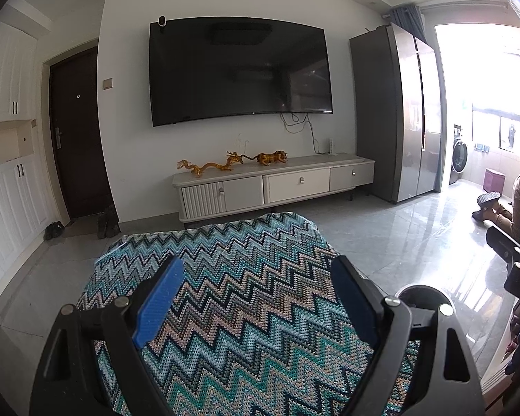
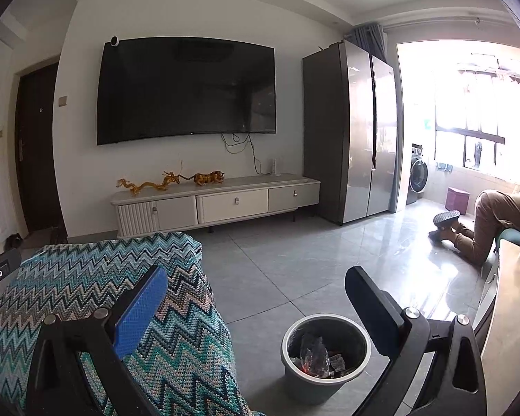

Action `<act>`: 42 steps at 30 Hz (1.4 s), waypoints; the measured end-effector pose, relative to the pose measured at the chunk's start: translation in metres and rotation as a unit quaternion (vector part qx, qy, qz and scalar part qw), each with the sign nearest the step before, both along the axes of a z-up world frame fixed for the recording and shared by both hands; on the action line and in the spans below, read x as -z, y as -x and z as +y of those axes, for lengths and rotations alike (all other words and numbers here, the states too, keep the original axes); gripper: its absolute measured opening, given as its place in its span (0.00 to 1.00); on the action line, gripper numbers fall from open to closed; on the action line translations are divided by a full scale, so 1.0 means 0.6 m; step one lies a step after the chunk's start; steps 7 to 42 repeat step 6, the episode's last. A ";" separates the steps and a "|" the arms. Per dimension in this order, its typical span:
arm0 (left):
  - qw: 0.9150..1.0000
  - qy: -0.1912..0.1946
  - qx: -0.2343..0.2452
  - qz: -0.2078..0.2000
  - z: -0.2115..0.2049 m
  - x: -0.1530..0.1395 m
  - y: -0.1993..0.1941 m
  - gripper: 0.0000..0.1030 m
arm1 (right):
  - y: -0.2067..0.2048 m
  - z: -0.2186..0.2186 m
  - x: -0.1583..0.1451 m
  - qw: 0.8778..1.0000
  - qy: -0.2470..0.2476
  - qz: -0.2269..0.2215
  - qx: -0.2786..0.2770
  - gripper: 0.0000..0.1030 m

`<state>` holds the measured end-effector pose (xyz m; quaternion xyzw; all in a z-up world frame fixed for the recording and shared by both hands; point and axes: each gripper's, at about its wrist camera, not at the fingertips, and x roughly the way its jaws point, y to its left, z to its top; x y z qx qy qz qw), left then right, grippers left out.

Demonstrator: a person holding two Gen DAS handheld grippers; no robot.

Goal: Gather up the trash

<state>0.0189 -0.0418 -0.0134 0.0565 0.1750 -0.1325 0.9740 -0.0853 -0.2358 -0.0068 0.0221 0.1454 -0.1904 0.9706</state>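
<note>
both grippers empty above the zigzag cloth, bin already holding scraps

blue-padded fingers (image 1: 159,306) of the left gripper (image 1: 256,298) sat nearest the lens, spread wide apart with nothing between them, hovering over a teal, grey and tan zigzag knitted cloth (image 1: 246,277) draped on some raised surface. right gripper (image 2: 260,308) likewise stood wide apart and empty, one blue pad over the same cloth's edge, the other over the floor.

task's thing: a grey round plastic trash bin (image 2: 326,357) stood on the pale grey tiled floor (image 2: 277,270) just beside the cloth-covered surface, seen between the right gripper's fingers. crumpled clear wrappers and small scraps (image 2: 317,355) lay inside it. from the left wrist view only its rim showed, behind the right-hand finger.

no loose trash could be seen on the cloth or on the floor nearby. judgement: a piece looked already binned, so the step in hand was either searching for the next item or finishing. next move would call for swinging the views about to find leftover litter, then closing one gripper on it and carrying it over the bin's mouth.
</note>
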 end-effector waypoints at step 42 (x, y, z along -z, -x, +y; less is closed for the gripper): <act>1.000 0.002 0.000 -0.005 0.001 -0.004 0.008 0.84 | 0.005 0.001 -0.004 1.000 0.001 -0.006 0.003 1.00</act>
